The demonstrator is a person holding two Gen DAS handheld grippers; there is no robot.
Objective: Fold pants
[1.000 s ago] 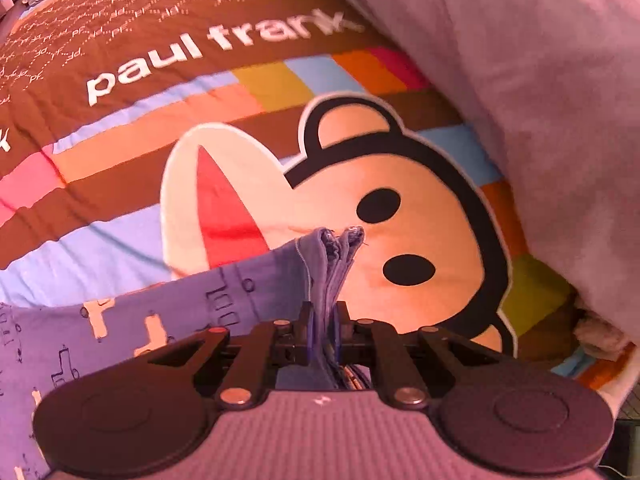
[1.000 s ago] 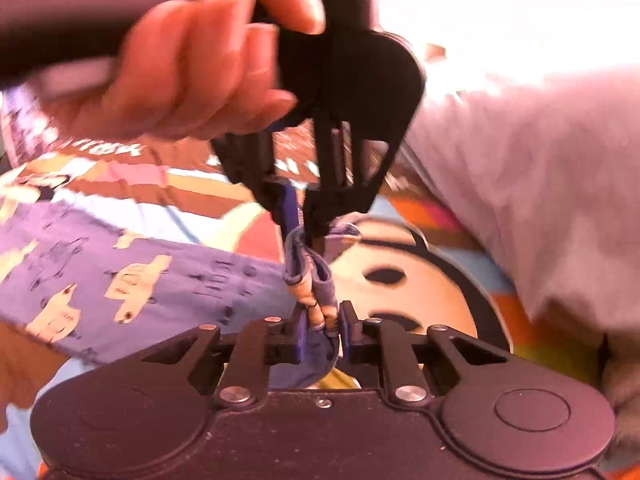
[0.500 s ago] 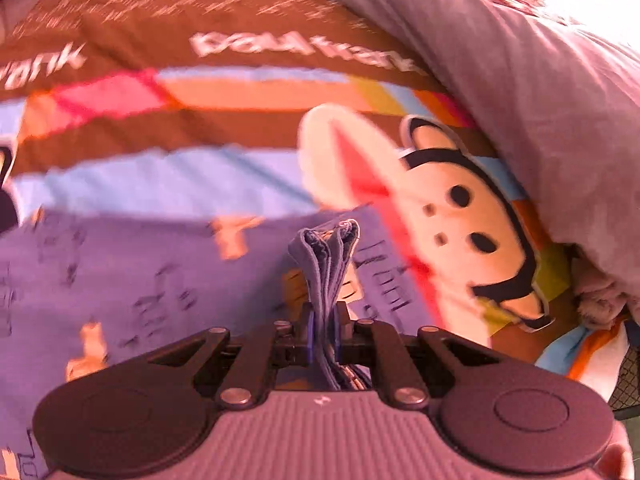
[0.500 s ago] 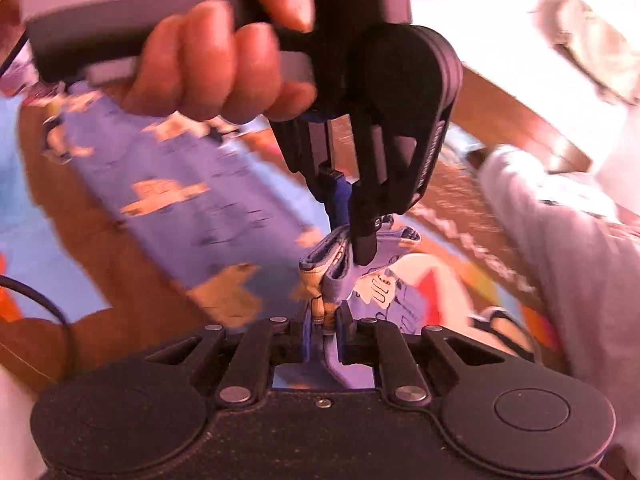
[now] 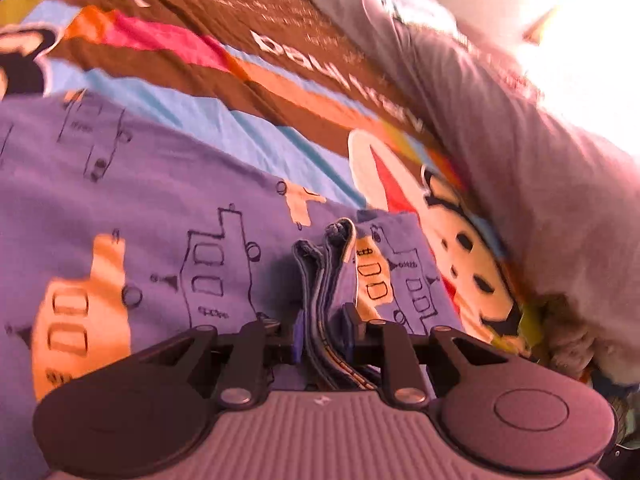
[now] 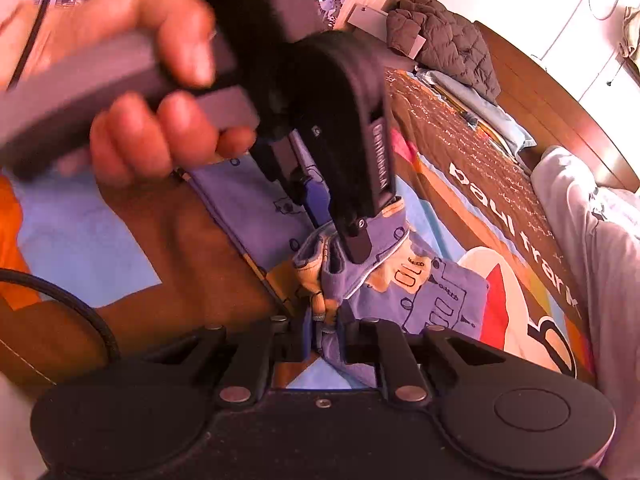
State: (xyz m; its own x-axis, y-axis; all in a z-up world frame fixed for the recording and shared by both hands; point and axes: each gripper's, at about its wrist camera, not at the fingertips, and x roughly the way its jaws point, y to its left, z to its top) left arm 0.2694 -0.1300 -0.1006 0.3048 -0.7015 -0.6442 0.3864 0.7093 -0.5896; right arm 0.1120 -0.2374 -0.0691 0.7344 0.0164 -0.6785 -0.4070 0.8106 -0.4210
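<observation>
Between both tongs' tips: bunched pants (image 5: 160, 240) edge, clamped.

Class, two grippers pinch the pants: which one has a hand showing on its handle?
The left gripper, seen from the right gripper's camera; fingers wrap its grey handle.

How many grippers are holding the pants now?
2. The left gripper pinches a bunched edge of the pants; the right gripper pinches another fold beside it.
</observation>
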